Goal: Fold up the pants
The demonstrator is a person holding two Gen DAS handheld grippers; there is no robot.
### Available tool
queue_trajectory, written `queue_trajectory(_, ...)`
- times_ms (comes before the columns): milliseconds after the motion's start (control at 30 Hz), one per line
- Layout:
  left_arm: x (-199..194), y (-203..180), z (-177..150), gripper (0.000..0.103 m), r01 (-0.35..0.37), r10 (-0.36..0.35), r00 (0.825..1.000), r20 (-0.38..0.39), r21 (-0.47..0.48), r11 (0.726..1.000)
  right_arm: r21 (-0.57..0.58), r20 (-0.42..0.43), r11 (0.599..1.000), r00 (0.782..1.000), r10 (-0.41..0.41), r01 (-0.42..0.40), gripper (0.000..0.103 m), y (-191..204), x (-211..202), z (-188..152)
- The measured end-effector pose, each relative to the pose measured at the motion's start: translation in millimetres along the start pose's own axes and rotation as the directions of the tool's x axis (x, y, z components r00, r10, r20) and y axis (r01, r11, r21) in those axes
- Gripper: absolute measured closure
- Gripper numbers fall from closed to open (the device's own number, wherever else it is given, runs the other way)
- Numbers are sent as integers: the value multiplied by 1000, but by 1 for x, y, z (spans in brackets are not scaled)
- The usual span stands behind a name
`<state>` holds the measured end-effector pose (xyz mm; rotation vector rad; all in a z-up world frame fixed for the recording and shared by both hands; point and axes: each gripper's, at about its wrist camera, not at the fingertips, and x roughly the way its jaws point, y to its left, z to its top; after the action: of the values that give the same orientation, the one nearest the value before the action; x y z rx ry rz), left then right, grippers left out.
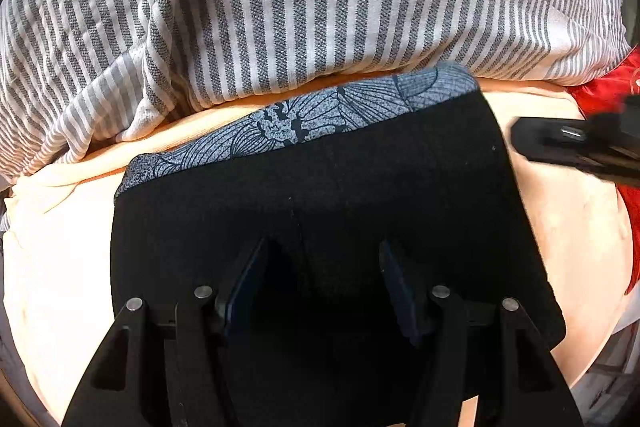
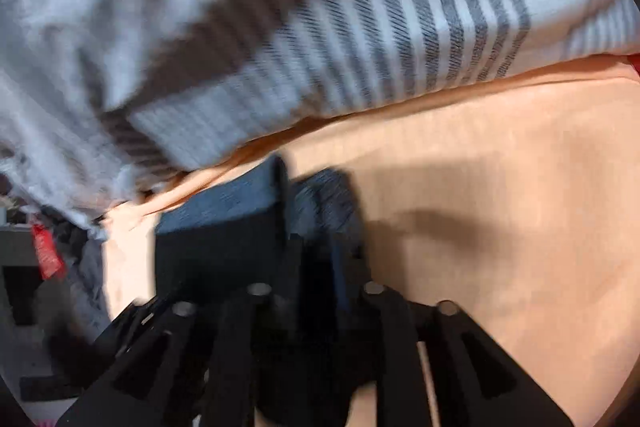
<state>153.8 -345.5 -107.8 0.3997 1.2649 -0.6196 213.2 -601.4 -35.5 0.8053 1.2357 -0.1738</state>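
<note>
On the peach sheet (image 1: 60,267), folded black pants (image 1: 320,179); left gripper (image 1: 324,259) agape above them, right gripper (image 2: 316,247) pinching their edge.

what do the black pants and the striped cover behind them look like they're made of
Black pants: soft matte knit, probably cotton blend; no sheen, with a grey printed woven-looking panel. Striped cover: coarse woven cotton, judging by visible textured weave and soft rumpled folds.

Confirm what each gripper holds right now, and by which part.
Left gripper: jaws open over the folded black pants, holding nothing. Right gripper: jaws nearly closed at the pants' right edge, but the blurred frame doesn't show a grip.
</note>
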Motion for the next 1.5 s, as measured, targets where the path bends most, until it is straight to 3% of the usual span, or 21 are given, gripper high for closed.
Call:
queue_trajectory(33,0,0,3,42,-2,2,1000,-2,-3,1000,-16,9,1000,1000,16,-16,63,7,-9,-8)
queue_trajectory(67,-2,1,3,42,-6,5,1000,-7,-9,1000,-34,9,999,999,40,-40,59,14,-15,-16)
queue_trajectory(200,-14,13,7,42,-22,22,1000,-9,-56,998,-49,-45,996,996,72,-75,57,25,-8,-41)
queue_trajectory(300,-17,29,1,42,-34,33,999,-22,-87,996,-27,-157,999,987,-23,19,58,8,20,-64)
queue_trajectory(400,-2,44,-10,38,-56,48,994,-95,-90,994,-7,-121,1000,993,12,-13,57,-6,22,-72)
queue_trajectory(500,2,51,-17,18,-90,83,993,-78,-87,992,-24,-131,1000,991,10,-13,55,-7,23,-72)
queue_trajectory(900,5,58,-18,17,-48,40,996,-78,-115,992,-128,-134,991,990,-51,34,24,19,27,-75)
queue_trajectory(1233,5,64,-20,17,-40,29,996,-82,-132,990,-14,-136,1000,991,4,-6,23,12,21,-69)
queue_trajectory(1500,4,62,-20,15,-43,32,996,-83,-143,989,-14,-120,999,992,-49,47,23,10,11,-75)
